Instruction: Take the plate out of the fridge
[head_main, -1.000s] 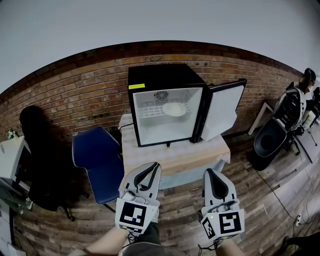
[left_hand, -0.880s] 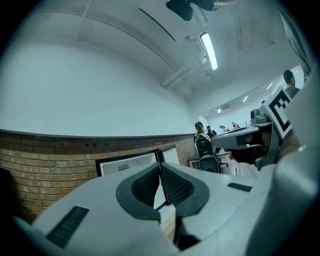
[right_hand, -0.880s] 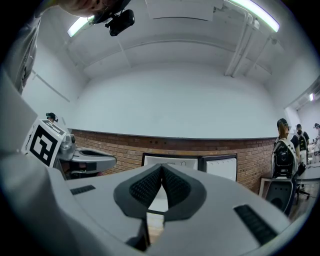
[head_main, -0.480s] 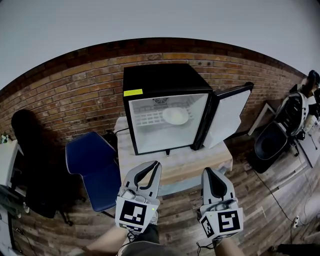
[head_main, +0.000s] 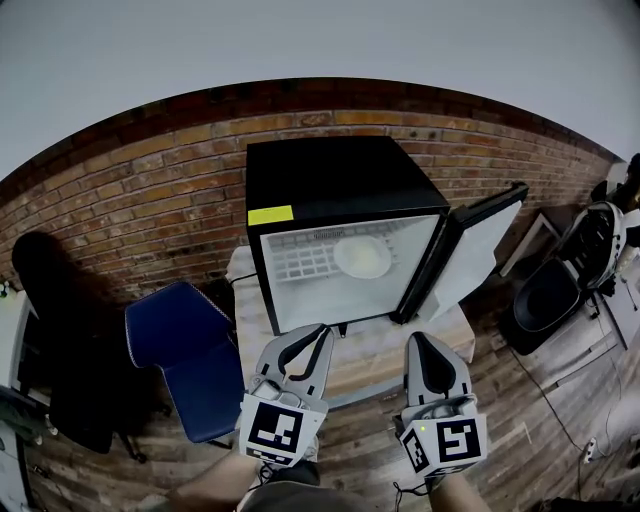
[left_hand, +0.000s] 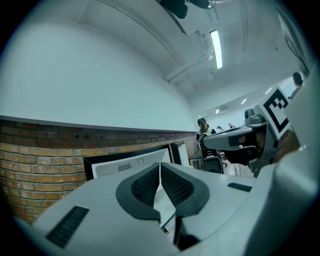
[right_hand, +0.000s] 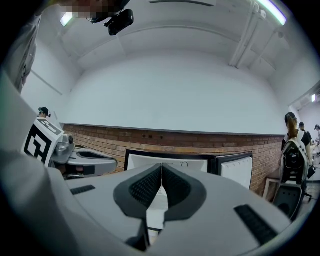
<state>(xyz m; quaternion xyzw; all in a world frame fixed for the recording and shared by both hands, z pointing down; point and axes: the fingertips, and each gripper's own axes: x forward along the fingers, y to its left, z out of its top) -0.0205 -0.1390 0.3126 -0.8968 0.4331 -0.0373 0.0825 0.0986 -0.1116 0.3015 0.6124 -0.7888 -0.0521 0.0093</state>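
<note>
Plate in fridge, beyond L hand-held gripper, R hand-held gripper.

The fridge is black outside and white inside, with a yellow sticker at its upper front corner; its door is white-lined with a black edge. The plate is white. The brick wall is red-brown with pale mortar lines. The chair is deep blue, the table pale beige, and the floor brown planks. The left gripper and right gripper are light grey, with black-and-white square markers and black, finely ribbed pads.
</note>
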